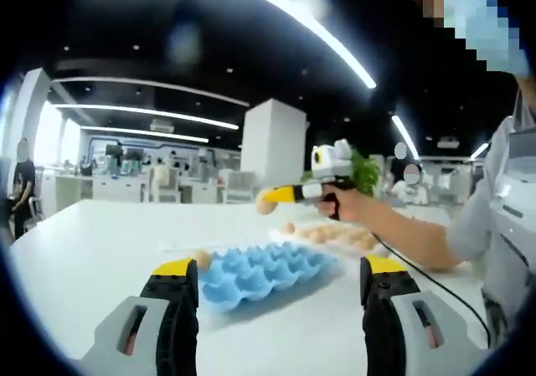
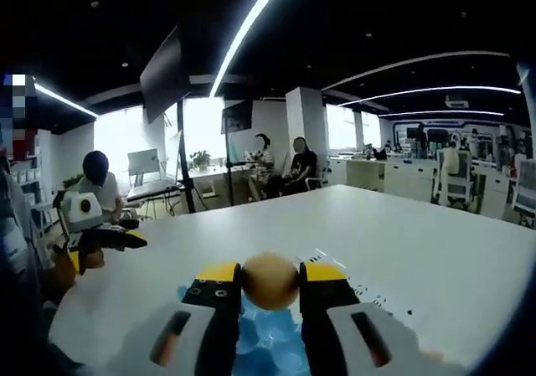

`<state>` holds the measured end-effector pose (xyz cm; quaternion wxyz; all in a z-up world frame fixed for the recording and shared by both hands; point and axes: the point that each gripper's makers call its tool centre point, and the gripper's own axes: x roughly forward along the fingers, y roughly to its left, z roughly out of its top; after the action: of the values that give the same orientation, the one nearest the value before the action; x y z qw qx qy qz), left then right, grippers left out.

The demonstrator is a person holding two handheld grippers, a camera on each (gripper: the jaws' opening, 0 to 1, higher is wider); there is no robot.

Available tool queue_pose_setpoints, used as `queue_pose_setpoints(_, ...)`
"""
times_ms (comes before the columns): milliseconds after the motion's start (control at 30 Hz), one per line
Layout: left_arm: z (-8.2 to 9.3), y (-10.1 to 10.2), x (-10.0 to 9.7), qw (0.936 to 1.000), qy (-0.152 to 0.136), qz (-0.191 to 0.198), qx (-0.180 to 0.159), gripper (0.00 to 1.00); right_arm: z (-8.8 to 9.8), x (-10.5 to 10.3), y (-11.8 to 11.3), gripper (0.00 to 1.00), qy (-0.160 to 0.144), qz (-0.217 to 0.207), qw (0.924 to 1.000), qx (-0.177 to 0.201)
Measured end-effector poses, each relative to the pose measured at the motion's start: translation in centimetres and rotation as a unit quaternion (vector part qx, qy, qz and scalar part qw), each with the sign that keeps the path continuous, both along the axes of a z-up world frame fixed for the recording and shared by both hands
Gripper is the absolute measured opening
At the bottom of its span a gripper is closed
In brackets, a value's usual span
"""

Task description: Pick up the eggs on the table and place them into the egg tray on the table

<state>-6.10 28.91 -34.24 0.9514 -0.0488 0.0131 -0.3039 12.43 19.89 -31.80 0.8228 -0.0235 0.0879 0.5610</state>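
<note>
1. In the left gripper view, the left tongs (image 1: 272,288) stood nearest, their jaws wide apart with nothing between them, hovering just short of the blue egg tray (image 1: 264,274); held back like this, they seemed ready for their own pick.
2. The egg tray lay flat on the white bench (image 1: 100,242), its cups looking bare, which suggested the task was near its start.
3. One loose egg (image 1: 200,259) rested on the bench, touching or just beside the tray's near-left corner.
4. Farther off, to the right beyond the tray, a cluster of eggs (image 1: 339,235) waited on the bench; whether they sat in a clear pack I could not tell.
5. Above that cluster the right tongs (image 1: 270,200) came in from the right, held in a person's hand (image 1: 350,202), clamped on an egg.
6. In the right gripper view, those right tongs (image 2: 270,282) were closed on the held egg (image 2: 270,280), gripped at its sides, with the blue tray (image 2: 272,342) directly below; it was likely being carried over a cup for lowering.
7. Far behind, people sat at office desks (image 2: 209,179).
</note>
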Motion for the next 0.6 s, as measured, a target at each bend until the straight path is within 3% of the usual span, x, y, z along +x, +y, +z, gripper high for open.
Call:
queue_pose_setpoints(233, -0.3, -0.2, 0.0, 1.0000, 0.003, 0.000, 0.004, 0.80, -1.8, -0.2, 1.5, 0.28, 0.004, 0.011, 0.9997, -0.022)
queue_pose_setpoints(600, -0.4, -0.3, -0.2, 1.0000, 0.004, -0.002, 0.007, 0.80, -3.0, 0.5, 3.2, 0.28, 0.019, 0.016, 0.9994, -0.026)
